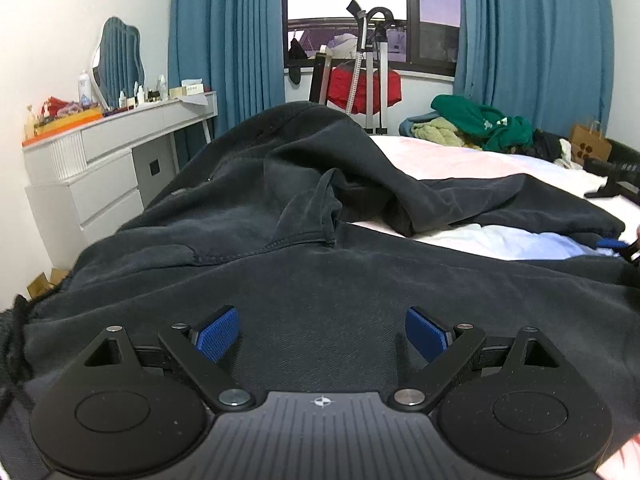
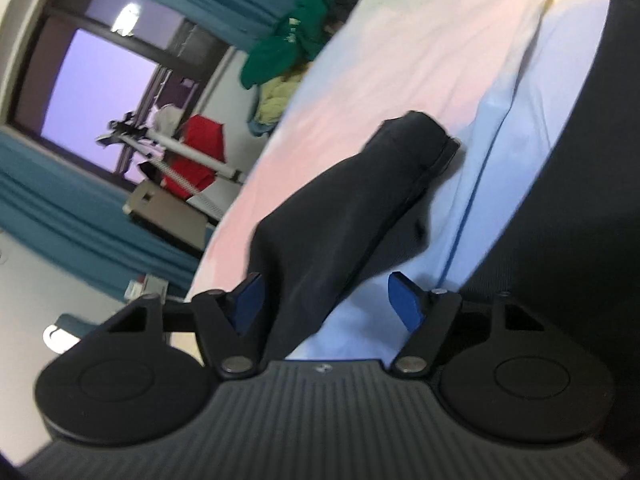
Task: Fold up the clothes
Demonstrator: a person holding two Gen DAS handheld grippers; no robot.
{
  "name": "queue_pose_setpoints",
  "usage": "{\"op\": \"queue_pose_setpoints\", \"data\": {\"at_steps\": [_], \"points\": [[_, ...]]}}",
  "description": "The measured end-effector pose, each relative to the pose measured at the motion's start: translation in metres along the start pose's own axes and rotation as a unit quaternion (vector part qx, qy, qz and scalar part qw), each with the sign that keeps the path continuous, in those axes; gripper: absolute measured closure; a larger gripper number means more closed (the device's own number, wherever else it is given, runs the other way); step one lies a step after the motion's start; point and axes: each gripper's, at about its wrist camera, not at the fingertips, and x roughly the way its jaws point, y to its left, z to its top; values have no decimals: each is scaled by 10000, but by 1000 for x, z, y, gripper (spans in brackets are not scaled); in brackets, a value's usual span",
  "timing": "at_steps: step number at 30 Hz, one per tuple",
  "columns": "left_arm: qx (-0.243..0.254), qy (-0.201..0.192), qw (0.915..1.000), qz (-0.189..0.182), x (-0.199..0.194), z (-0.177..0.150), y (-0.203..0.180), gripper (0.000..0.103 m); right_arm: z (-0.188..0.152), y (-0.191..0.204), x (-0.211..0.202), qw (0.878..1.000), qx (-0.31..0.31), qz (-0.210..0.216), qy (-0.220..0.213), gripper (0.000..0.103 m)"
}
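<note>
Left tongs [image 1: 322, 334] wide over hoodie [image 1: 320, 280] | right tongs [image 2: 328, 300] agape astride sleeve [image 2: 360, 208] | no legible writing

Ahead of the left gripper [image 1: 322, 334]: rumpled black hoodie [image 1: 304, 208] rising (sleeve [image 2: 360, 208] inside the right gripper [image 2: 326, 300]); bare sheet [image 1: 460, 156] beyond, rightward.

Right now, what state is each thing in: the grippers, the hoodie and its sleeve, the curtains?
Left gripper: open, over the hoodie.
Right gripper: open, sleeve between the pads.
Hoodie: spread out, unfolded, rumpled.
Sleeve: stretched along the sheet.
Curtains: drawn apart.
</note>
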Motion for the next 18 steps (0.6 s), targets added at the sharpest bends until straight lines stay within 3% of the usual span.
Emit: {"op": "queue_pose_setpoints", "data": {"at_steps": [3, 7, 9, 13, 18], "points": [[-40, -91, 9999, -28, 9, 1, -2, 11, 9, -8, 19, 10000, 23, -12, -5, 55], [-44, -185, 9998, -16, 18, 0, -5, 11, 22, -15, 37, 9998, 90, 148, -22, 70], [-71, -184, 9998, -16, 22, -1, -5, 11, 26, -17, 45, 9999, 81, 107, -9, 85], [-126, -176, 9998, 1, 28, 0, -3, 11, 25, -12, 41, 9993, -150, 180, -281, 95], [-202, -382, 9990, 89, 21, 4, 0, 11, 26, 23, 2, 9899, -668, 431, -1170, 96]]}}
